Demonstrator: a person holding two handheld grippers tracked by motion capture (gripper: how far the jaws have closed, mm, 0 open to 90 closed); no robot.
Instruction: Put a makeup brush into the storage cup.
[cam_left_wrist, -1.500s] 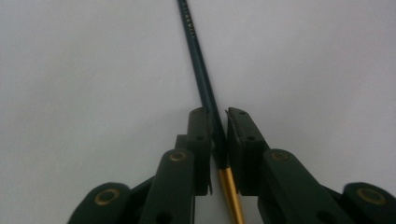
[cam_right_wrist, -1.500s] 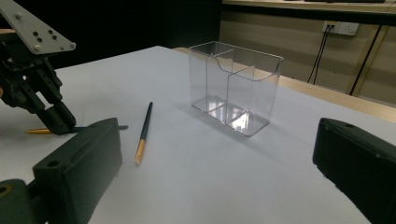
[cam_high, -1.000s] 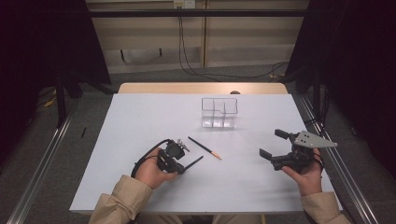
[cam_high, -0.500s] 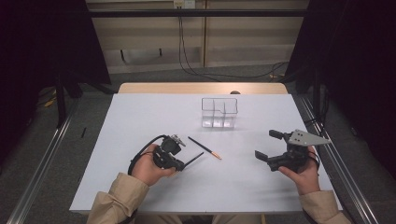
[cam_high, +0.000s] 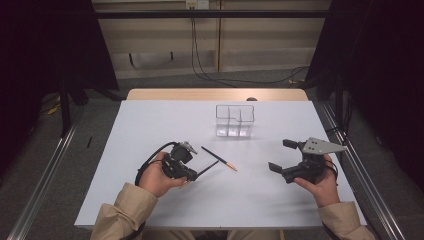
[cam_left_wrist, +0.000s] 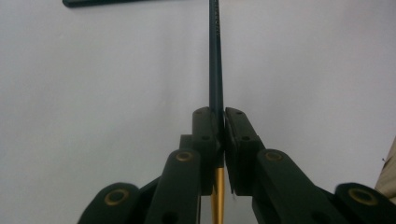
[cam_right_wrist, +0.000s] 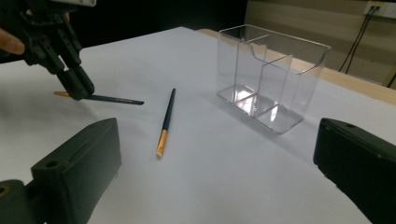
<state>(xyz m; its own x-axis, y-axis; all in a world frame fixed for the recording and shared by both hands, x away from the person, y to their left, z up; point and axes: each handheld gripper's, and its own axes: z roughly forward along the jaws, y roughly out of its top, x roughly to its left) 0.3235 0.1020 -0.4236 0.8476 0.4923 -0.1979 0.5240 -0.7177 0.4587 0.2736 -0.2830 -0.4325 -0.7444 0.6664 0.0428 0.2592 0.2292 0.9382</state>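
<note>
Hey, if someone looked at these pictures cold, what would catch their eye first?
Probably the clear divided organizer, standing empty toward the far middle of the white table. Next, the left hand-held gripper shut on a dark brush, low over the table, with a second brush lying loose just beyond it. The right hand-held gripper hangs open at the right side.
</note>
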